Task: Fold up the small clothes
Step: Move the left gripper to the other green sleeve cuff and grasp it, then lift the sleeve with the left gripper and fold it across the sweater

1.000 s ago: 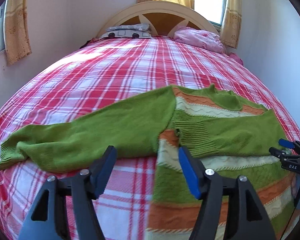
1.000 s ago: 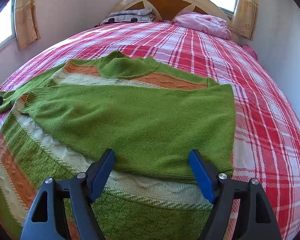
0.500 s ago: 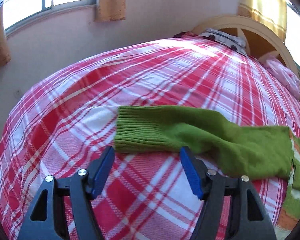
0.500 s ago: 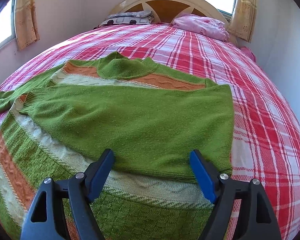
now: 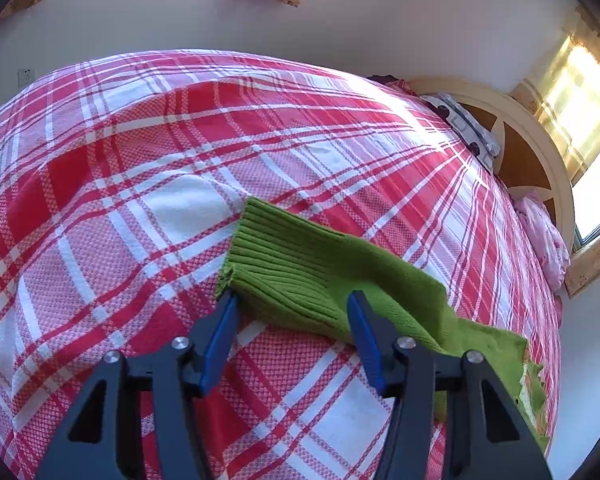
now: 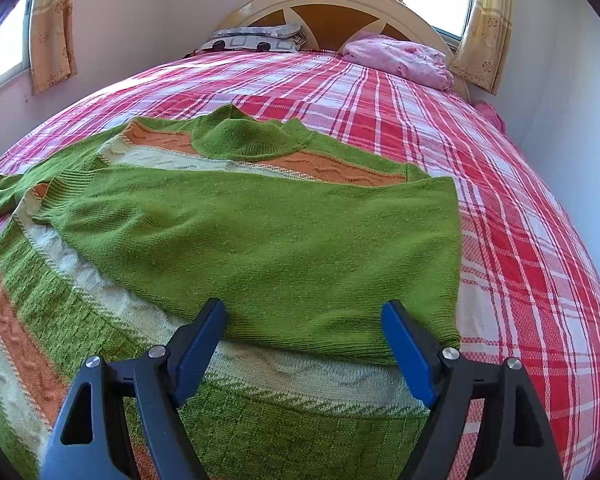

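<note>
A green sweater [image 6: 260,240] with orange and cream stripes lies spread on the red plaid bed [image 6: 520,220], its collar toward the headboard [image 6: 332,4] and one sleeve already folded across its front. The other sleeve [image 5: 320,276] stretches out flat toward the bed's side edge. The left gripper [image 5: 292,320] sits low at this sleeve's ribbed cuff, its blue fingers [image 5: 220,336] spread apart on either side of the cuff, not closed on it. The right gripper [image 6: 304,336] hovers over the sweater's lower part, near the folded sleeve's edge, fingers released and holding nothing. A pink pillow [image 6: 400,60] and a patterned pillow [image 6: 256,38] rest by the headboard.
</note>
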Motion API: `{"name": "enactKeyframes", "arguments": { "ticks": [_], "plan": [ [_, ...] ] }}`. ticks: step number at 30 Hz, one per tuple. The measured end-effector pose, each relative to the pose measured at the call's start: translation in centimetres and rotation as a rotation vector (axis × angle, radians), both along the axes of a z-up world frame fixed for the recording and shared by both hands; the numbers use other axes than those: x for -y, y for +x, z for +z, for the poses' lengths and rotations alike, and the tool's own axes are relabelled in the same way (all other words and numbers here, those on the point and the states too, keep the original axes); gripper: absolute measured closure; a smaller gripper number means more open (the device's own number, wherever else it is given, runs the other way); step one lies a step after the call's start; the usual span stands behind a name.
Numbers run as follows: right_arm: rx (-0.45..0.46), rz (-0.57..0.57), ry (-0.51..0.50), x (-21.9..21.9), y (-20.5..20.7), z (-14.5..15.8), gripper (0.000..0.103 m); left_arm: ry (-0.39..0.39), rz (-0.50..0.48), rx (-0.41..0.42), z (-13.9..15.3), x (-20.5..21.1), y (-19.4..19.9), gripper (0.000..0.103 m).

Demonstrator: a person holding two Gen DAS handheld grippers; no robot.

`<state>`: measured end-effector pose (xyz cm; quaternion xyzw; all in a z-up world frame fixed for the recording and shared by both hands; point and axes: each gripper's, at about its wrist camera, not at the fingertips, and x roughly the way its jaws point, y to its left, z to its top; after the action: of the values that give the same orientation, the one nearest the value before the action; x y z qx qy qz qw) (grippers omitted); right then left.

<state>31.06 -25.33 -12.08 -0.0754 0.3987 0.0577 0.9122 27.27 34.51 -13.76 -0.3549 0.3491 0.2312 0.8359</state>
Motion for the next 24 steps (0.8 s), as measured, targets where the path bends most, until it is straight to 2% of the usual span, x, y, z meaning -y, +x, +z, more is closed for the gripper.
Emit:
{"name": "enactKeyframes", "arguments": {
  "ticks": [3, 4, 6, 8, 10, 14, 20, 24],
  "plan": [
    [0.0, 0.0, -0.001, 0.0, 0.0, 0.0, 0.022, 0.013, 0.011, -0.013, 0.0, -0.2, -0.2, 0.06],
    [0.0, 0.0, 0.0, 0.0, 0.0, 0.0, 0.022, 0.024, 0.015, -0.027, 0.0, -0.3, -0.1, 0.075],
    [0.0, 0.0, 0.0, 0.0, 0.0, 0.0, 0.022, 0.029, 0.004, -0.039, -0.1, -0.7, 0.0, 0.095],
    [0.0, 0.0, -0.001, 0.0, 0.0, 0.0, 0.022, 0.018, -0.007, -0.028, 0.2, -1.0, -0.3, 0.097],
    [0.0, 0.001, 0.0, 0.0, 0.0, 0.0, 0.022, 0.055, 0.005, -0.013, 1.3, -0.9, -1.0, 0.098],
    [0.0, 0.001, -0.001, 0.0, 0.0, 0.0, 0.022, 0.13, -0.019, 0.059, 4.5, 0.2, -1.9, 0.098],
    [0.003, -0.001, -0.004, 0.0, 0.0, 0.0, 0.022, 0.19, -0.066, 0.166, 9.3, 1.7, -1.6, 0.098],
    [0.006, -0.001, 0.001, 0.0, -0.1, 0.1, 0.022, 0.193, -0.095, 0.223, 11.5, 2.9, -0.7, 0.098]
  ]
}}
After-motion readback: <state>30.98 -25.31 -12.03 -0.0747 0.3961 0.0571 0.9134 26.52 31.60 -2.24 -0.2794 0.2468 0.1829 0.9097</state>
